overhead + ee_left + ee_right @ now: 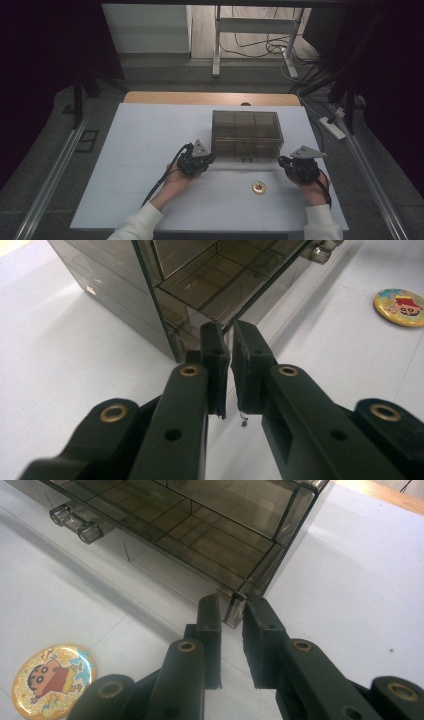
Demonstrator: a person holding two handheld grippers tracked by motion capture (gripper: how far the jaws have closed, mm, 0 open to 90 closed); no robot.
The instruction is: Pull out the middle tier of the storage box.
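Observation:
A smoky see-through drawer box (245,132) with divided compartments stands on the white mat. My left gripper (212,157) is at its front left corner. In the left gripper view its jaws (229,335) are almost together, and a thin edge of the box (200,285) runs down to the slit between them. My right gripper (281,161) is at the front right corner. In the right gripper view its jaws (232,605) close on the corner post of the box (210,535). A round cartoon badge (259,187) lies flat in front of the box.
The white mat (140,150) covers a wooden table whose far edge (210,98) shows behind the box. The drawer's clear knob (75,522) sticks out of the front. Metal rails (55,170) flank the table. A power strip (332,127) lies on the right.

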